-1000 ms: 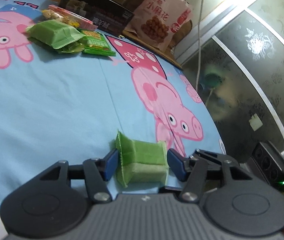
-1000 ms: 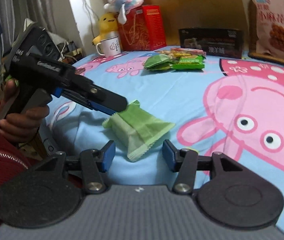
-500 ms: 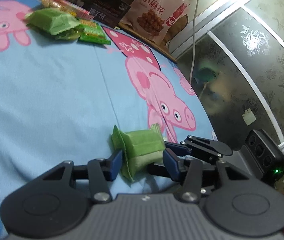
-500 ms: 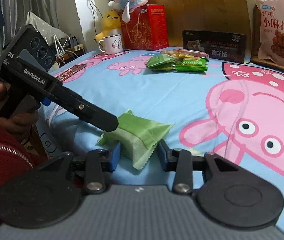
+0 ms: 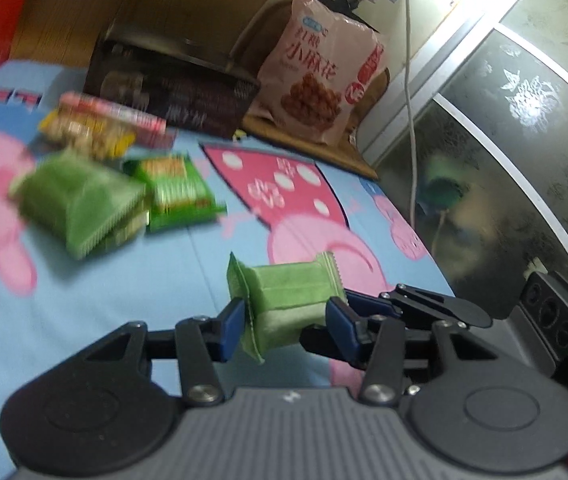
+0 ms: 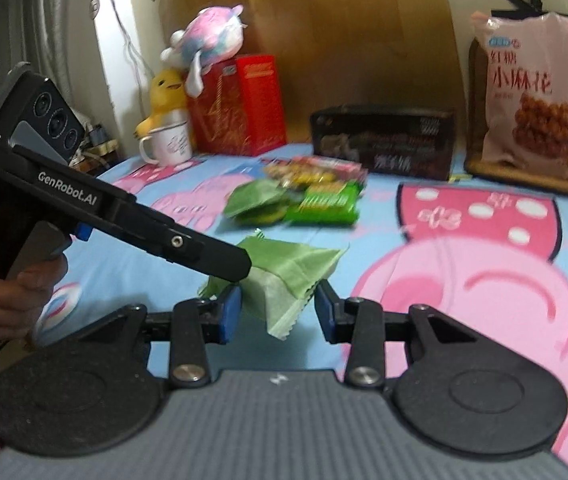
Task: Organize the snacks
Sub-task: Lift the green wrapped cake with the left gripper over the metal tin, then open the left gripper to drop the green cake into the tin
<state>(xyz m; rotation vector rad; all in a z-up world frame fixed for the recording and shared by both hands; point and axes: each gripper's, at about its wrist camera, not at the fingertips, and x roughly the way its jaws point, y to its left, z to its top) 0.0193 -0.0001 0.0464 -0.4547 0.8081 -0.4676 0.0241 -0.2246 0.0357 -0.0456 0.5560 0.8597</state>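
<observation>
My left gripper (image 5: 284, 322) grips the green wafer packet (image 5: 287, 298); my right gripper (image 6: 278, 310) brackets it, contact unclear. I keep it level toward the snack pile (image 5: 116, 184).

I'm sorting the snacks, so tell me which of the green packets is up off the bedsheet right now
The plain green packet between both tongs, left and right, nearest the cameras. The other green packets lie in the pile by the dark box.
</observation>
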